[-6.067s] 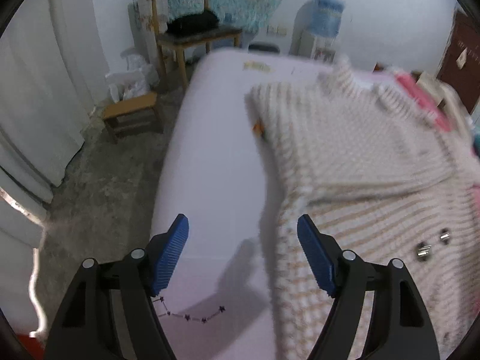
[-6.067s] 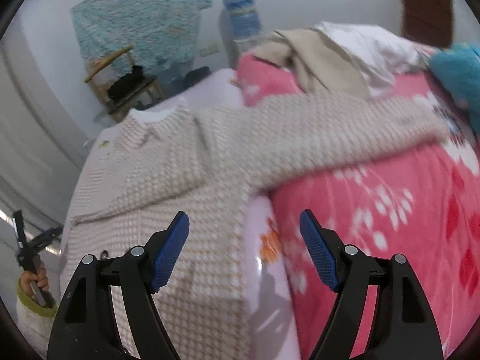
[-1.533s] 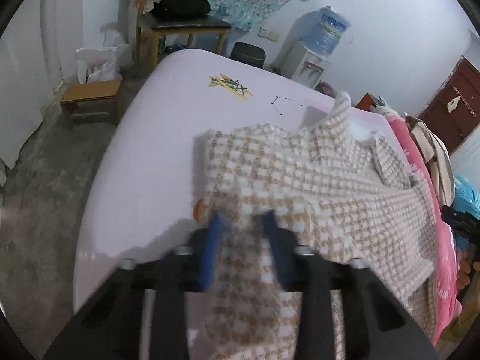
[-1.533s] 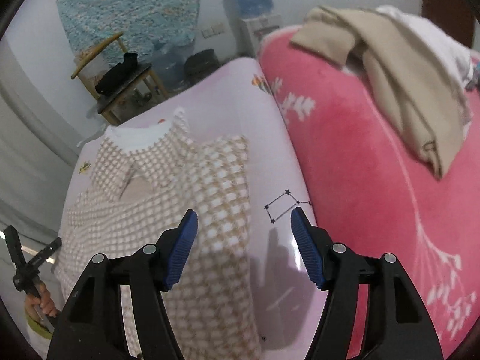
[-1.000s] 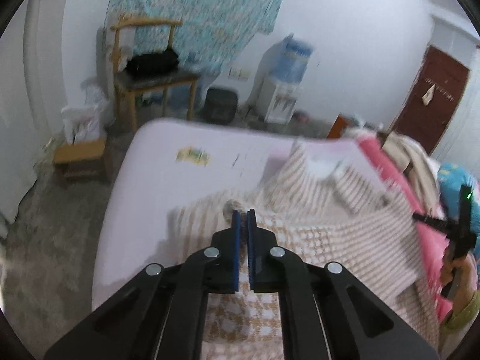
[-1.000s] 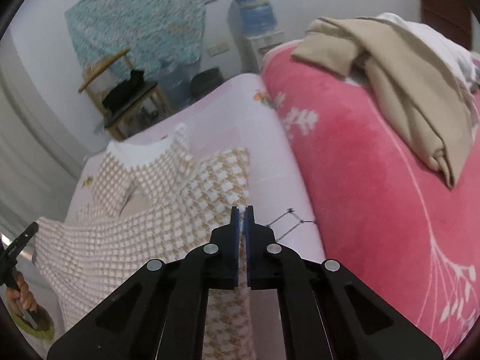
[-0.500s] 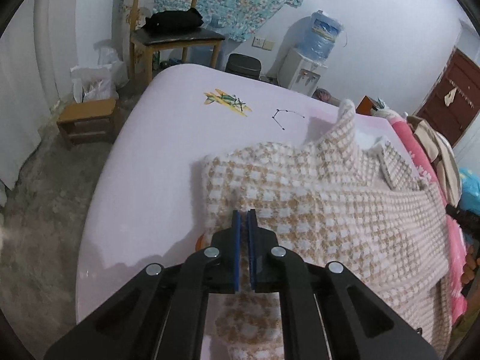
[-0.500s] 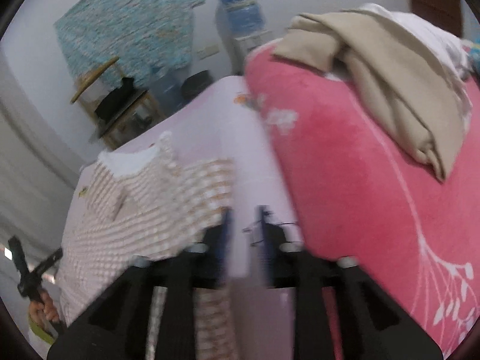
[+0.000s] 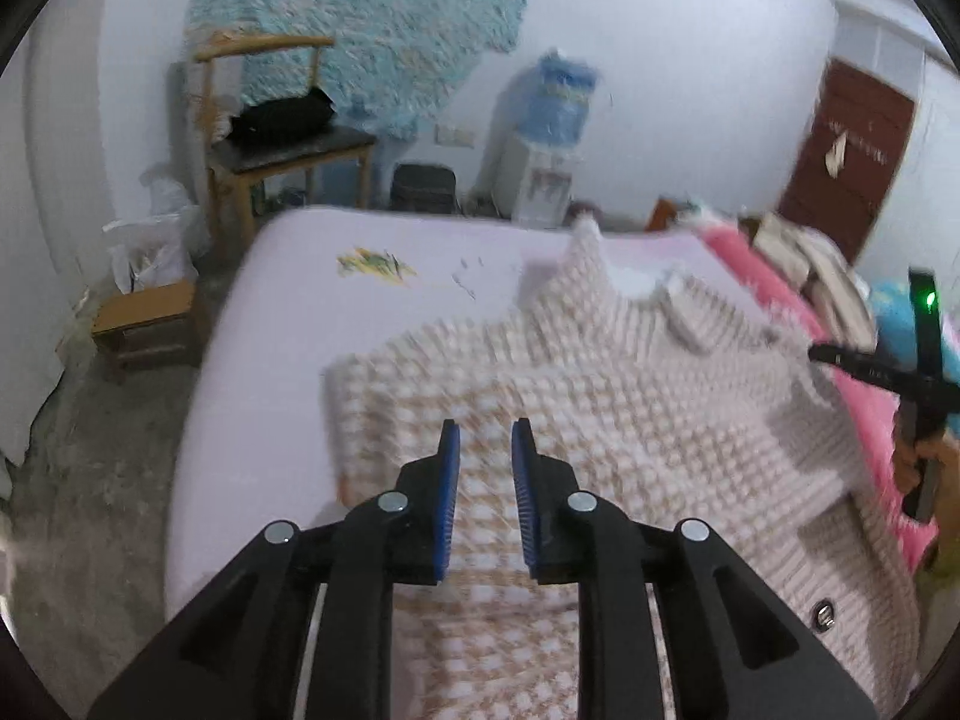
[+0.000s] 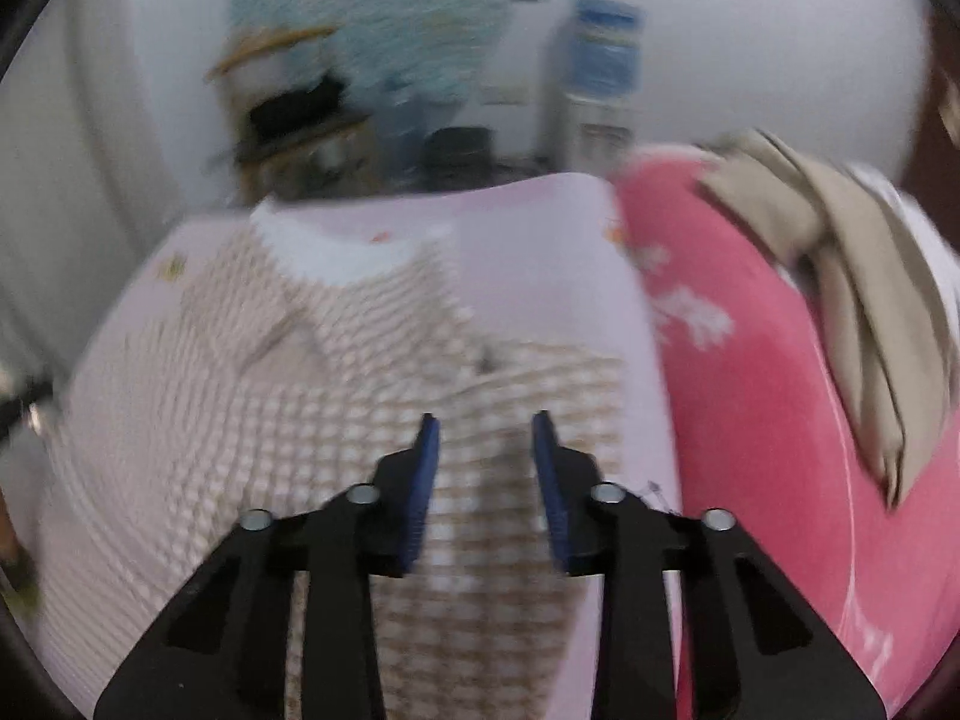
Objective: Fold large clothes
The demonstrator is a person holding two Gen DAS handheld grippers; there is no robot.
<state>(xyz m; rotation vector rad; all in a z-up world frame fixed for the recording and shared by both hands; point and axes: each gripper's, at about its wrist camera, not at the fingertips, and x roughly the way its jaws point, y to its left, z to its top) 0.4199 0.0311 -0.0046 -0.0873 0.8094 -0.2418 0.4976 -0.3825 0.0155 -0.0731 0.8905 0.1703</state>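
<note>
Only the left wrist view shows the person's right hand (image 9: 921,462) at the far right edge, holding the other tool beside the garment. It also shows a wooden stool (image 9: 147,324) on the floor and a brown door (image 9: 852,150). The right wrist view alone shows the beige cloth (image 10: 852,276) draped over the pink blanket (image 10: 774,420).

The checked cardigan (image 9: 600,420), beige and white, lies on the pale lilac bed sheet (image 9: 288,312). Its collar points toward the far wall, a sleeve is folded across the body, and a metal button shows near the lower right.

The left gripper (image 9: 485,447) hangs above the cardigan, jaws parted a little and empty. The right gripper (image 10: 485,441) likewise hovers over it, jaws apart, holding nothing; this view is blurred.
</note>
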